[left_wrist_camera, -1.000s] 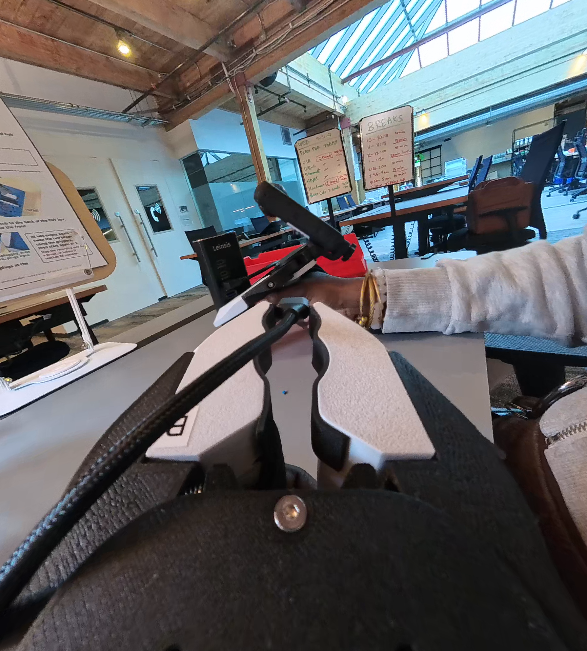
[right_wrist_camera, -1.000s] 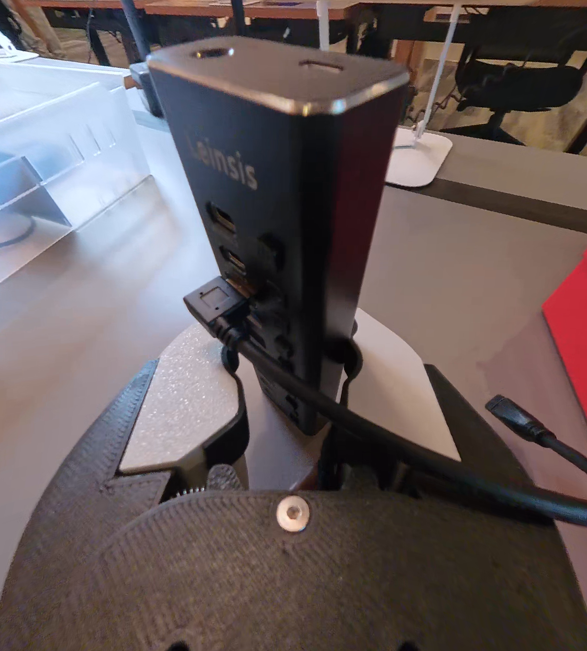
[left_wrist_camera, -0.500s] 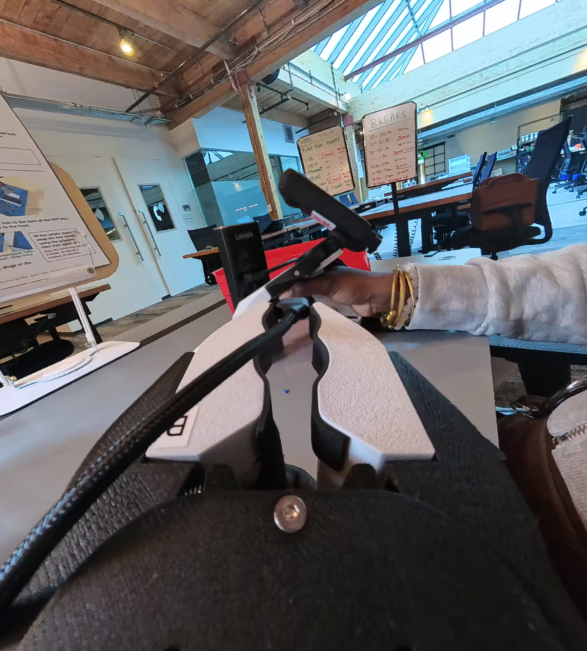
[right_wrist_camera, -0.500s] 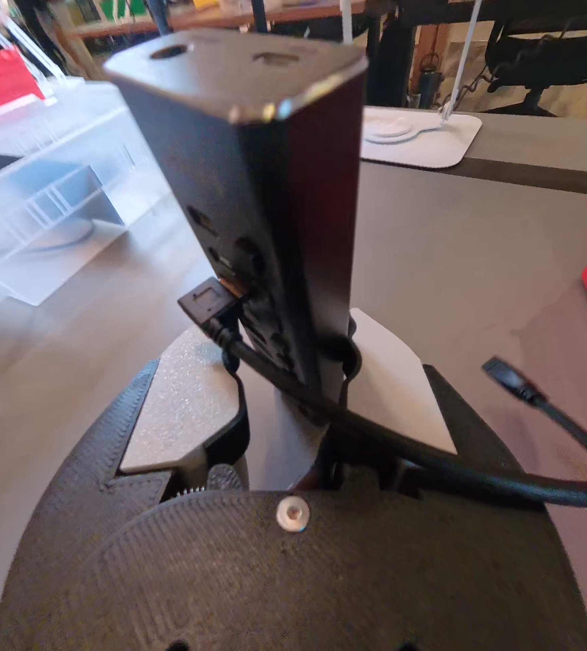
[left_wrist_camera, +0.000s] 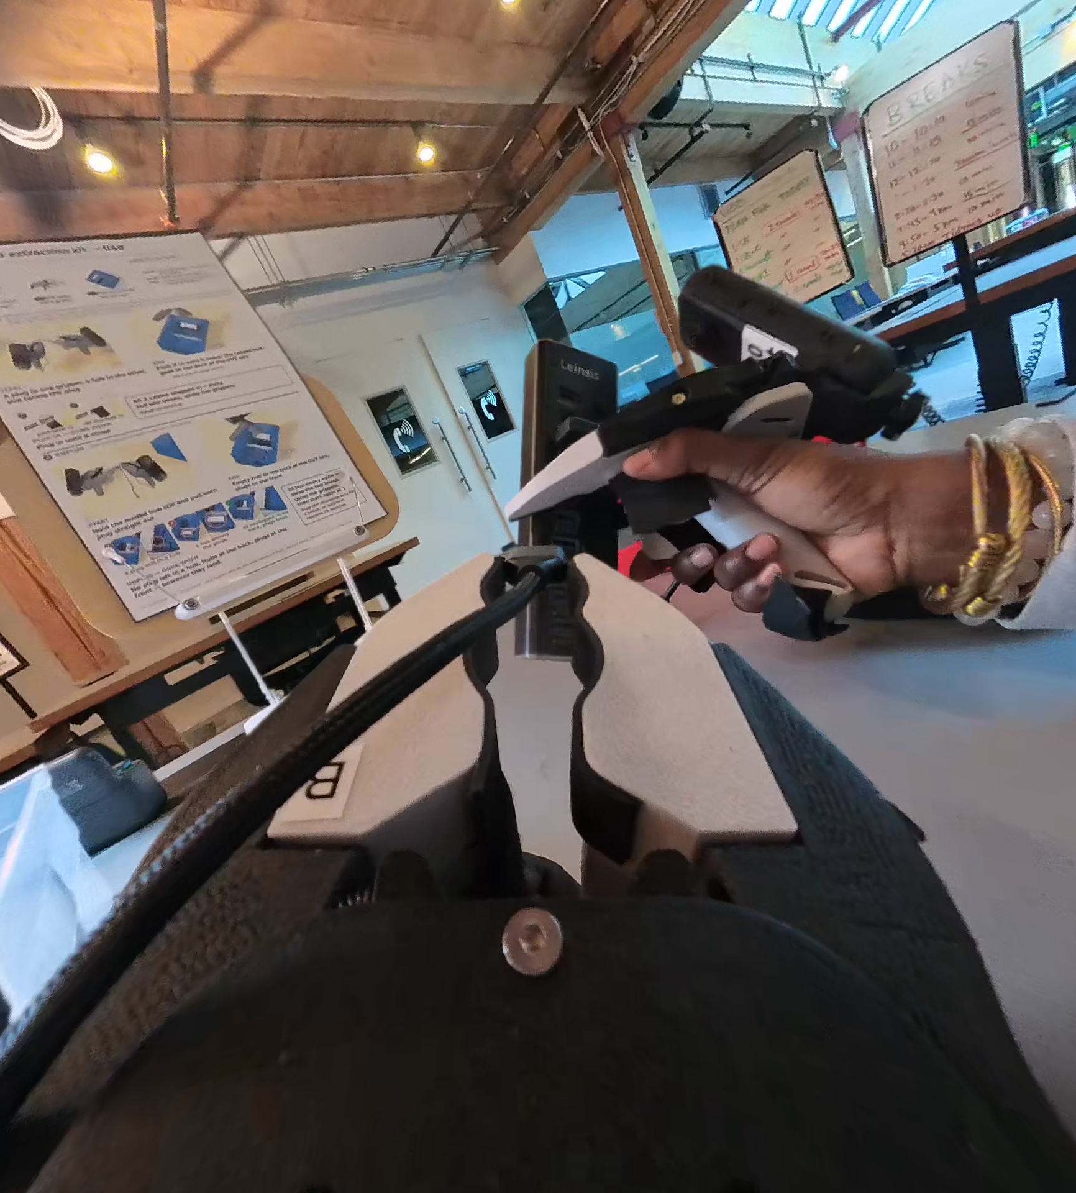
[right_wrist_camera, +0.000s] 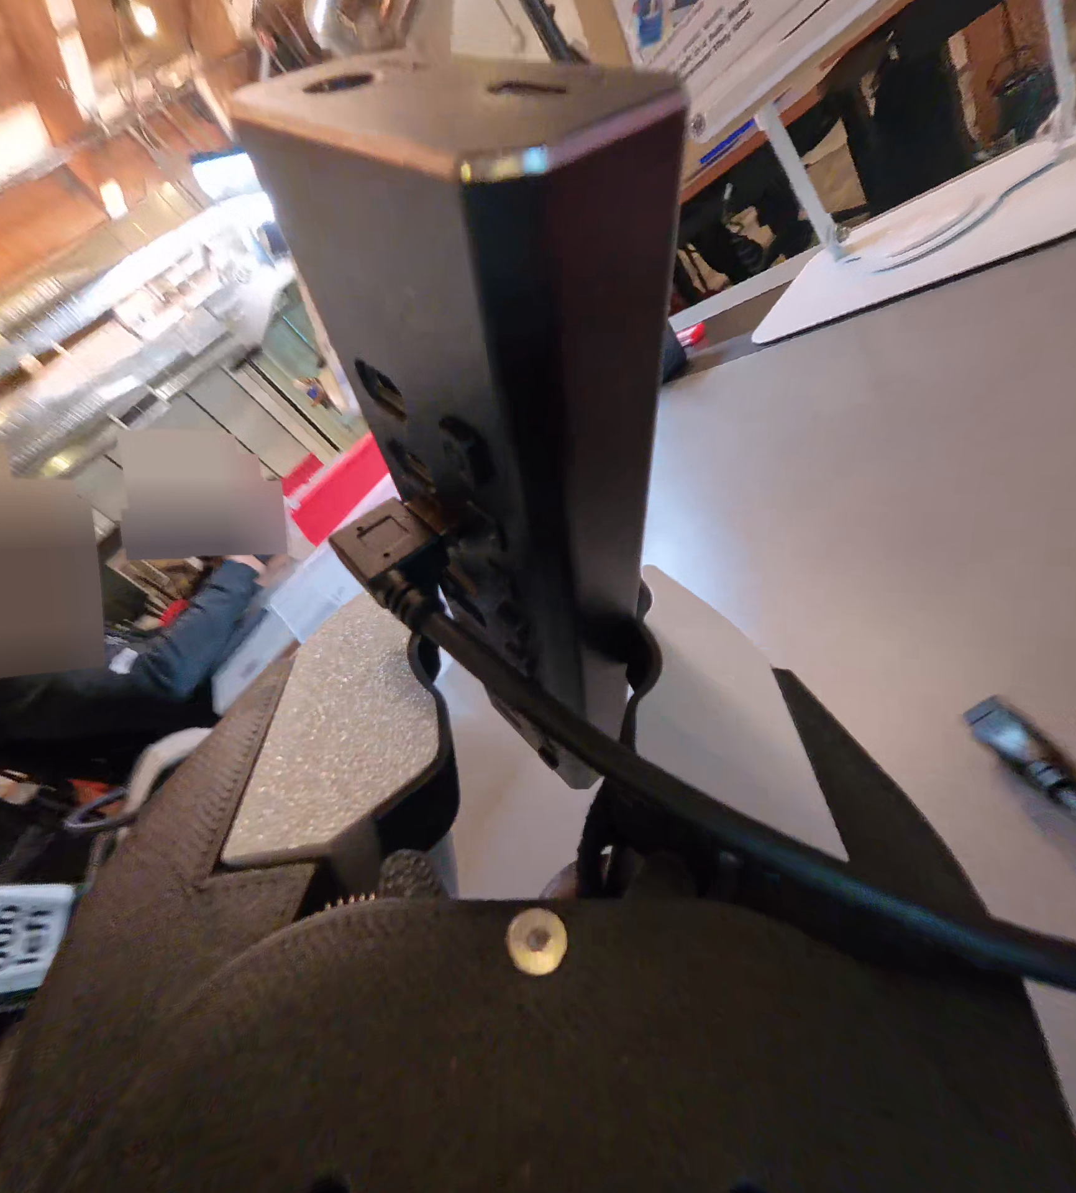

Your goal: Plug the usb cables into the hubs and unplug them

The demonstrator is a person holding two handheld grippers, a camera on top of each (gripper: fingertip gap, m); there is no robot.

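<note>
From my left wrist view, daylight floods through the glazed roof [left_wrist_camera: 845, 10] and small ceiling spotlights [left_wrist_camera: 100, 159] glow. My right wrist view is smeared with motion blur; straight lines bow near both frames' edges.

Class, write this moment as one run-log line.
right gripper: shut on upright black rectangular USB hub | left gripper: shut on black braided cable plug | black plug: in hub

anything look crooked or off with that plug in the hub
Yes. In the right wrist view the black plug sits at a slant in the hub, its body angled away from the hub face rather than square to it. A second cable end lies loose on the table, unplugged.
</note>
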